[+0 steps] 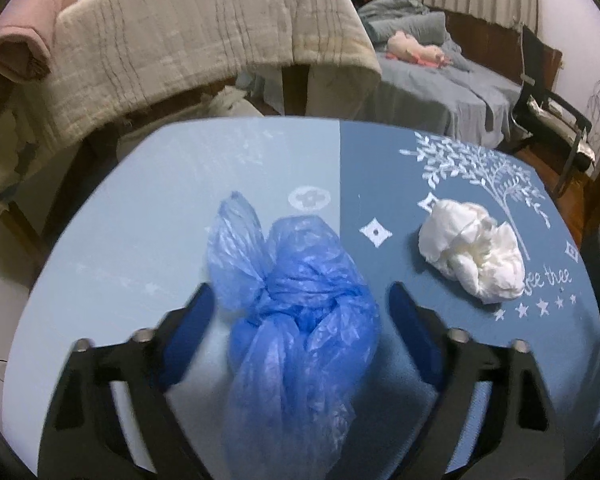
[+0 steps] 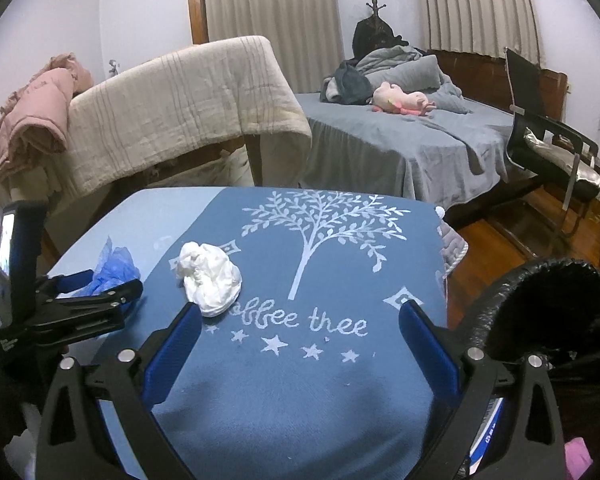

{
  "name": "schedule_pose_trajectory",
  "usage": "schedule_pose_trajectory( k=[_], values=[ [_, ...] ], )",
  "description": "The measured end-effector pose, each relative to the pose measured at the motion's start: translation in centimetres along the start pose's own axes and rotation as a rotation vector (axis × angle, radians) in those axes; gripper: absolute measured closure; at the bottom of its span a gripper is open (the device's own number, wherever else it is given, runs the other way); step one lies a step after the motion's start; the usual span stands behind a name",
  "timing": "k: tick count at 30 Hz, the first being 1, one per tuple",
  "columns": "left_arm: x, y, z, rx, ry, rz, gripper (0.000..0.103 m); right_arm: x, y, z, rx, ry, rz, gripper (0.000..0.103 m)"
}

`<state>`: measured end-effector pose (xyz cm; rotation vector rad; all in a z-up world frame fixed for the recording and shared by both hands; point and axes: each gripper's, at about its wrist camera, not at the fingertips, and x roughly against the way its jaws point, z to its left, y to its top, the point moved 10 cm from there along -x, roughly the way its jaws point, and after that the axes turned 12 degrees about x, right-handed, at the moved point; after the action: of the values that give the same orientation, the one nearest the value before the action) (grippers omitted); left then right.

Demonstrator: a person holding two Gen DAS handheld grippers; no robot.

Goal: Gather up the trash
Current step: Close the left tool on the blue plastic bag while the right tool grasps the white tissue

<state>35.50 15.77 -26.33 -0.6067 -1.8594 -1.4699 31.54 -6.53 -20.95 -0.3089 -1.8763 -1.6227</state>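
Note:
A crumpled blue plastic bag (image 1: 300, 320) lies on the blue tablecloth (image 1: 140, 240). My left gripper (image 1: 300, 296) stands open around it, one blue pad on each side, and neither pad presses on the bag. To the right lies a crumpled white tissue wad (image 1: 472, 252). In the right wrist view my right gripper (image 2: 300, 310) is open over the cloth (image 2: 320, 400) with nothing between its fingers. The tissue wad (image 2: 210, 276) sits just beyond its left fingertip. Further left, the left gripper (image 2: 112, 282) straddles the blue bag (image 2: 114, 266).
A bin lined with a black bag (image 2: 560, 312) stands at the table's right edge. Behind the table are a blanket-draped frame (image 2: 180, 100), a grey bed (image 2: 400, 140) and a black chair (image 2: 548, 132). Wooden floor shows at the right.

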Motion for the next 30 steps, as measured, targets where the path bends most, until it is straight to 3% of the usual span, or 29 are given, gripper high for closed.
schedule_pose_trajectory(
  k=[5,8,19,30],
  values=[
    [-0.8,-0.5,-0.1,0.006,-0.021,0.044,0.046,-0.5,-0.2,0.5,0.007,0.008,0.01,0.006],
    [-0.5,-0.6,-0.2,0.007,-0.038,0.034,0.05,-0.7,-0.2,0.7,0.009,0.011,0.014,0.006],
    [1.8,1.0,0.1,0.022,-0.062,-0.056,0.052,-1.8,0.5,1.7,0.015,0.021,0.014,0.006],
    [1.6,2.4,2.8,0.011,-0.012,-0.087,0.052,-5.2,2.8,4.5,0.009,0.057,0.015,0.006]
  ],
)
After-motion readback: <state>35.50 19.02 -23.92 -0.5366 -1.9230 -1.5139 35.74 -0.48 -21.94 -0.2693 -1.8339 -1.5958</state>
